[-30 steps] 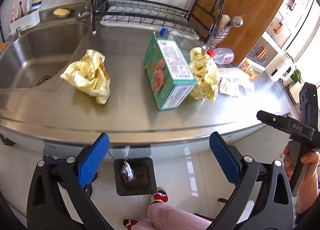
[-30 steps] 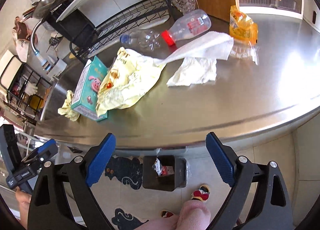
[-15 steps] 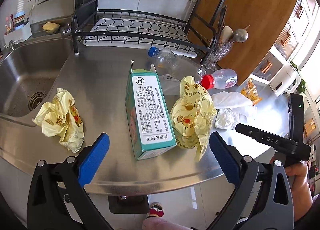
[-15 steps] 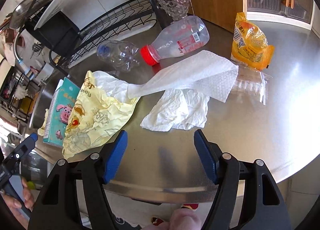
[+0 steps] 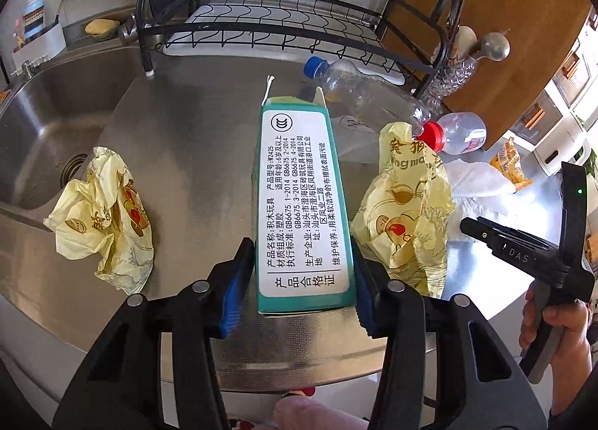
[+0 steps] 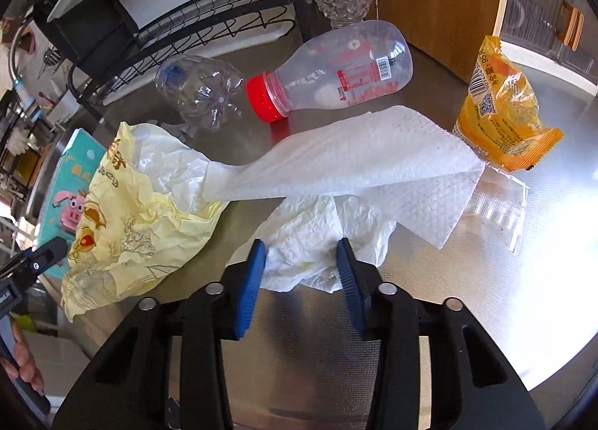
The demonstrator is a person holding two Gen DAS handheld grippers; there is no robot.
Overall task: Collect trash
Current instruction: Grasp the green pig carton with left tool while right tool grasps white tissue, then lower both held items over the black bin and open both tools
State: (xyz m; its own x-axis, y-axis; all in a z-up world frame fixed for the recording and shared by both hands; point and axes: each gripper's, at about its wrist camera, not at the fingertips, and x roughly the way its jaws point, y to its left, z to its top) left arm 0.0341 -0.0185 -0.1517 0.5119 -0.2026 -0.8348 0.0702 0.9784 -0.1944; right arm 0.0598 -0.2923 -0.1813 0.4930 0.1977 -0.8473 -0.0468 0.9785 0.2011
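Note:
A green carton (image 5: 302,187) with a white printed label lies on the steel counter (image 5: 194,153). My left gripper (image 5: 301,243) is closing on it, and its blue pads touch both long sides at the near end. In the right wrist view a crumpled white tissue (image 6: 317,232) lies under a flat paper towel (image 6: 355,164). My right gripper (image 6: 301,243) is closing on the tissue's near part, which bulges between the pads.
Two crumpled yellow wrappers (image 5: 104,220) (image 5: 407,213) flank the carton. A blue-capped bottle (image 5: 358,89), a red-capped bottle (image 6: 336,67), an orange snack packet (image 6: 501,104) and a clear wrapper (image 6: 497,205) lie farther back. The sink (image 5: 37,112) is left, and a dish rack (image 5: 280,26) stands behind.
Both grippers have come forward and down over the counter. Their jaws went from wide open to closed in, the left around the carton, the right around the tissue.

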